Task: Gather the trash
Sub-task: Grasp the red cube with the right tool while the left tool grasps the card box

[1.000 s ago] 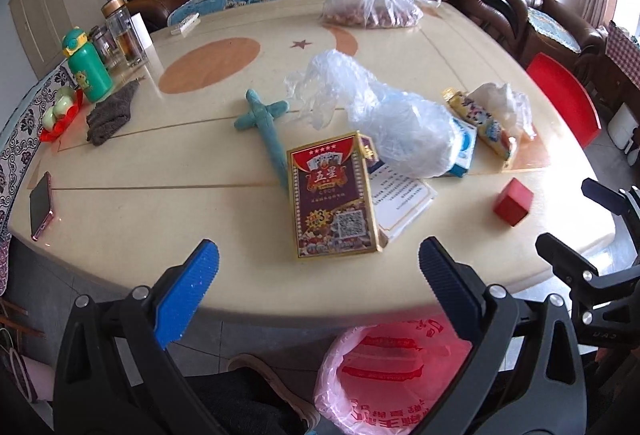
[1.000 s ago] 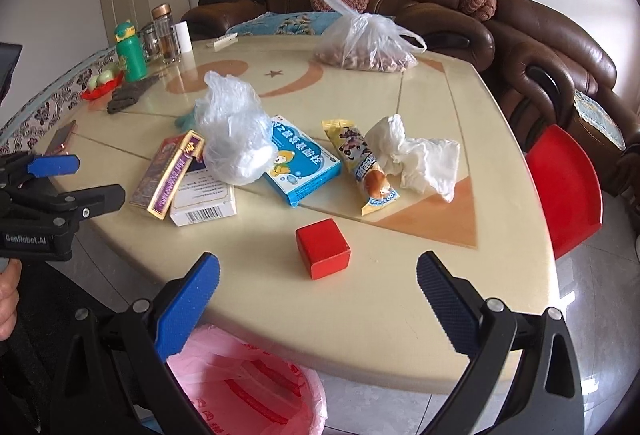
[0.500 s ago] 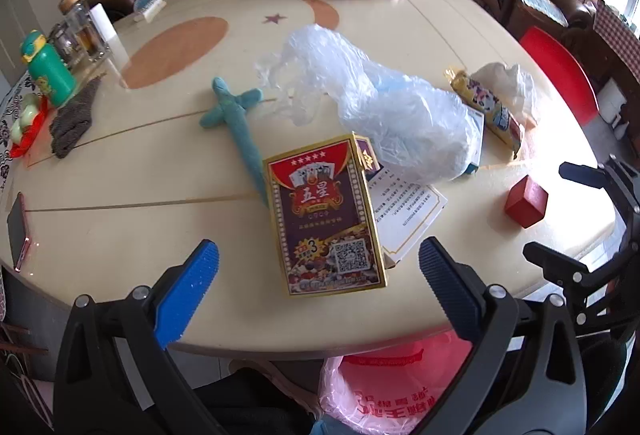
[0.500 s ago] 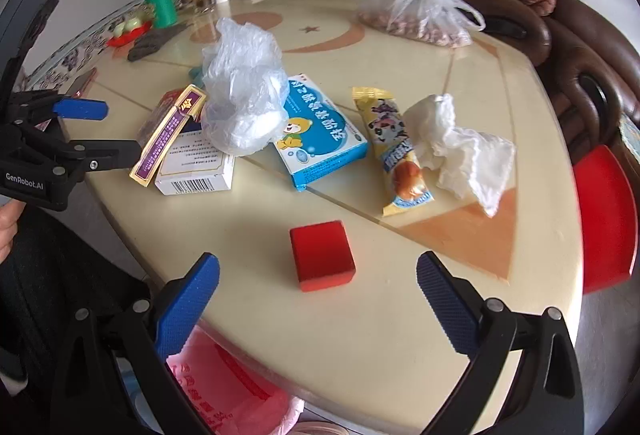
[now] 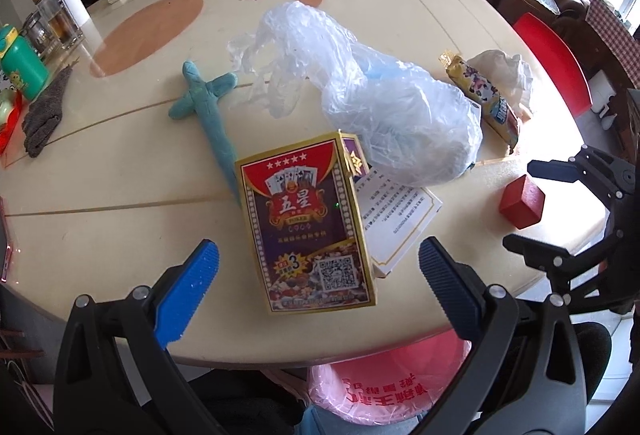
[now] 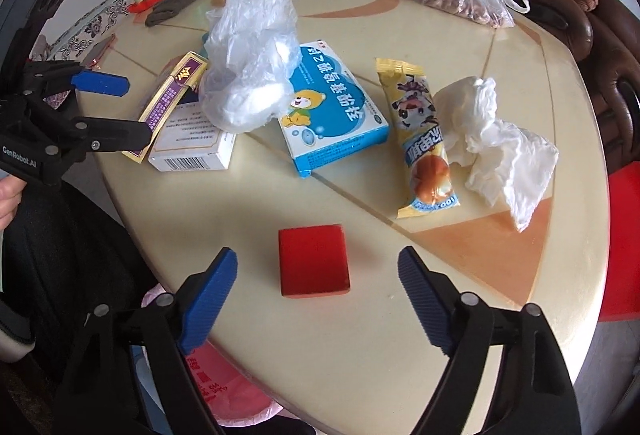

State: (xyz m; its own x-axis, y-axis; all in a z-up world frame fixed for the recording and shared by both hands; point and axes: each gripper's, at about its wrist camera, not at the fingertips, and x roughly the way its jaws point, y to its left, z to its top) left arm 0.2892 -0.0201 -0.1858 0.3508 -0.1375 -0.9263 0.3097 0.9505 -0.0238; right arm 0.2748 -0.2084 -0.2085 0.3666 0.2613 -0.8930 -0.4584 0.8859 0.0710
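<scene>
Both grippers have dropped closer to the table point(image 6: 360, 355). The right gripper point(image 6: 318, 279) has just been narrowing, its jaws still apart and clear of the red block point(image 6: 313, 261) near the table's edge. The left gripper point(image 5: 318, 275) gapes wide around the card box point(image 5: 310, 219), not touching.

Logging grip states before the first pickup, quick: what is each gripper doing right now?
Left gripper: open, holding nothing, over the playing card box.
Right gripper: open, jaws just been closing around the red block, pads not touching it.

"五星" and a large "3" are being shown on the card box point(image 5: 310, 227); "GenRobot.AI" is being shown on the left hand-held gripper point(image 6: 120, 111).
</scene>
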